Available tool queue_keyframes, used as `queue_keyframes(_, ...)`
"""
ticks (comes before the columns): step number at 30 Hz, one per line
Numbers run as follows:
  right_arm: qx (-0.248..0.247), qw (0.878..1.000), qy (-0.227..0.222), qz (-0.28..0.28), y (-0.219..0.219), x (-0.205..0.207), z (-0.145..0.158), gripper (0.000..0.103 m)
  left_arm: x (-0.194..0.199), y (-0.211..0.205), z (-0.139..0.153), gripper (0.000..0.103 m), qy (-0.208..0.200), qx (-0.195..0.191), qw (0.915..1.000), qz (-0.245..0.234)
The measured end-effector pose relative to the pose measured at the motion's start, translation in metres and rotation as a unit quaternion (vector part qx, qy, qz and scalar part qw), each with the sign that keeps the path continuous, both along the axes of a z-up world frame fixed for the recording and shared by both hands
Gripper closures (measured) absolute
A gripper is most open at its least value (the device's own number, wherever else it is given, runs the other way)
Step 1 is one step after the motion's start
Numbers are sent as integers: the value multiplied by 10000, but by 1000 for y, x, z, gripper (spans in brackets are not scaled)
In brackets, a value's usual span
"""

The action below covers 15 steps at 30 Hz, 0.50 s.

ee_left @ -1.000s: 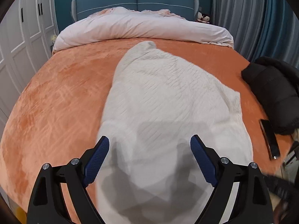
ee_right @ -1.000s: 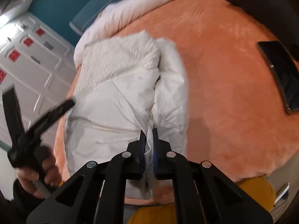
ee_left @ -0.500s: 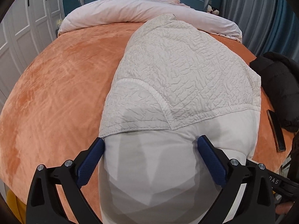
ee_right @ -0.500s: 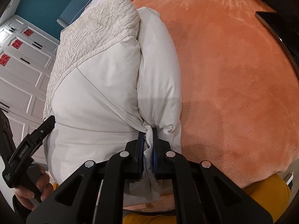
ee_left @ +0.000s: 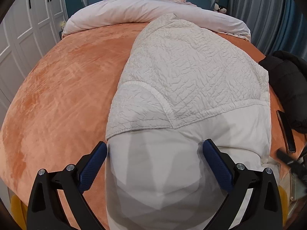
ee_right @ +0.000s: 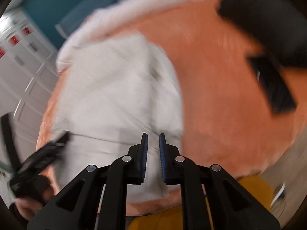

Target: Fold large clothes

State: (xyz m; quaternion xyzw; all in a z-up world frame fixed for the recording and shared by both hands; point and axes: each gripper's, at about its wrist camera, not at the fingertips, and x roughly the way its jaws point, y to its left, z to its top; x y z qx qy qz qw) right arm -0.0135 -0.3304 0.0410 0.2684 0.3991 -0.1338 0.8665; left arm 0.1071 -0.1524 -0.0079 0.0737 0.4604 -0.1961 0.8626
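Note:
A white padded garment [ee_left: 182, 72], folded into a long bundle with a crinkled quilted upper part, lies on the orange bed cover [ee_left: 63, 88]. My left gripper [ee_left: 153, 142] stands wide open astride the garment's smooth near end, its blue fingers on either side. In the blurred right wrist view the garment [ee_right: 115, 88] lies left of centre. My right gripper [ee_right: 153, 134] hovers over its near right edge, its jaws opening by a narrow gap. Nothing is clamped between them. The left gripper [ee_right: 42, 157] shows there as a dark blur held by a hand [ee_right: 25, 209].
A black jacket [ee_left: 287, 80] is heaped at the bed's right side, with a dark phone [ee_left: 286, 132] beside it. A rolled pale duvet [ee_left: 144, 13] lies along the blue headboard. White wardrobe doors [ee_left: 23, 38] stand to the left. Bare orange cover stretches left of the garment.
The right gripper has let go of the garment's edge, its jaws have parted and it has pulled up and away. The left gripper sank slightly over the near end and spread wider.

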Motion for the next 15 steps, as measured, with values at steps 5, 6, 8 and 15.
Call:
queue_keyframes(5, -436, 9956, 281, 784, 42, 26, 5, 91, -3, -1, 1, 5, 20, -14, 10000, 66)
queue_keyframes(6, -358, 9943, 506, 873, 45, 30, -10, 91, -4, 0, 2, 5, 51, -22, 10000, 55)
queue_keyframes(8, -122, 9941, 566, 922, 47, 31, -34, 91, -3, 3, 2, 5, 178, -57, 9998, 36)
queue_keyframes(15, 657, 9970, -99, 385, -1, 10, -4, 78, -7, 28, 27, 5, 431, -475, 9978, 173)
